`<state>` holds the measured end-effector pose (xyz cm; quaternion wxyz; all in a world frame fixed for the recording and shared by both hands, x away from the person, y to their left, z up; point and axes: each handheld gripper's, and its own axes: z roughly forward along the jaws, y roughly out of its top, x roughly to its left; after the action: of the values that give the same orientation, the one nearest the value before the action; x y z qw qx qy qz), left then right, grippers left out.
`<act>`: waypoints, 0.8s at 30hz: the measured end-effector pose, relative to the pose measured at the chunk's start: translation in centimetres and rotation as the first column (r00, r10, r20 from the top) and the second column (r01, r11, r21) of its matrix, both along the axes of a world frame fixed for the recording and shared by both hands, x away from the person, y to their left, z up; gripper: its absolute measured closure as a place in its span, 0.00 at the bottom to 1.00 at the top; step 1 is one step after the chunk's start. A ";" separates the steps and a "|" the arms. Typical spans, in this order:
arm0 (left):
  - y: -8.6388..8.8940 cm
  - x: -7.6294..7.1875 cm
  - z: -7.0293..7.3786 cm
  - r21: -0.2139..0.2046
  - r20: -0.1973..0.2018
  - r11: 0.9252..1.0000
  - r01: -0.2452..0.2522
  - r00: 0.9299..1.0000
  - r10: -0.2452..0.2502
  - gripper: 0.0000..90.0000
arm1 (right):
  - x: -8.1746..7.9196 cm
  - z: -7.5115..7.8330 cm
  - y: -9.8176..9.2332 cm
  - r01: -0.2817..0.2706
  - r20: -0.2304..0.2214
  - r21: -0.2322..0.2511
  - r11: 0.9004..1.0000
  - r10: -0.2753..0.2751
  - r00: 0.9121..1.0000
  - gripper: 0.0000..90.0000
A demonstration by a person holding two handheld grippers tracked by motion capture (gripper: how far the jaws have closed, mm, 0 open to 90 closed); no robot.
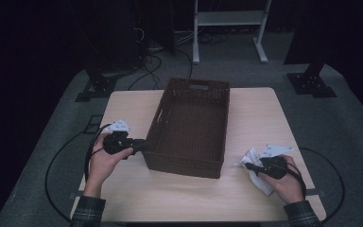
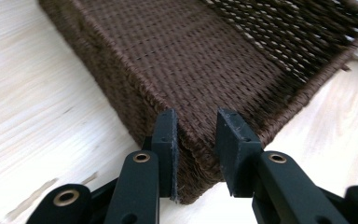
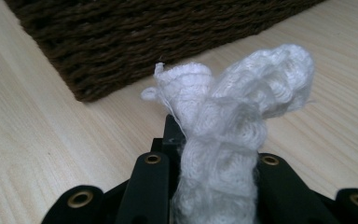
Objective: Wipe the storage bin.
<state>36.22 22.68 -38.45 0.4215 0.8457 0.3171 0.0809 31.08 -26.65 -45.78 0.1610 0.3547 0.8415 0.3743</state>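
left gripper (image 2: 196,140) straddles basket (image 2: 191,56) corner; right gripper (image 3: 214,154) clamps cloth (image 3: 233,107)

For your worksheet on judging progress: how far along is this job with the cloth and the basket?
Done: the right gripper is shut on the white cloth, beside the basket's near right corner. In hand: the left gripper's jaws straddle the basket's near left corner, with a gap at one side. Left: probably putting the cloth into the basket, whose visible floor looks bare.
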 end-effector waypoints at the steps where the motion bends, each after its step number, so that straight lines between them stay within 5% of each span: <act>1: -0.2 -0.1 0.0 -0.001 0.001 1.000 0.006 1.000 -0.006 0.76 | -0.1 0.0 0.0 0.002 -0.002 -0.003 1.000 -0.002 1.000 0.83; 20: -4.7 -1.2 0.5 -0.006 0.007 0.988 0.156 0.988 -0.156 0.70 | -0.8 -0.2 -0.7 0.022 -0.004 -0.015 1.000 -0.022 1.000 0.83; 22: -4.9 -1.4 0.9 -0.037 0.031 0.982 0.184 0.983 -0.183 0.70 | -1.0 -0.3 -0.8 0.025 -0.002 -0.015 1.000 -0.025 1.000 0.83; 24: -5.3 -1.8 1.1 -0.025 0.035 0.976 0.217 0.976 -0.216 0.69 | -1.1 -0.3 -0.9 0.026 -0.004 -0.015 1.000 -0.026 1.000 0.83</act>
<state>34.47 17.35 -37.32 0.4447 0.8678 0.2175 0.0434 29.94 -27.53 -46.04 0.1668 0.3654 0.8399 0.3651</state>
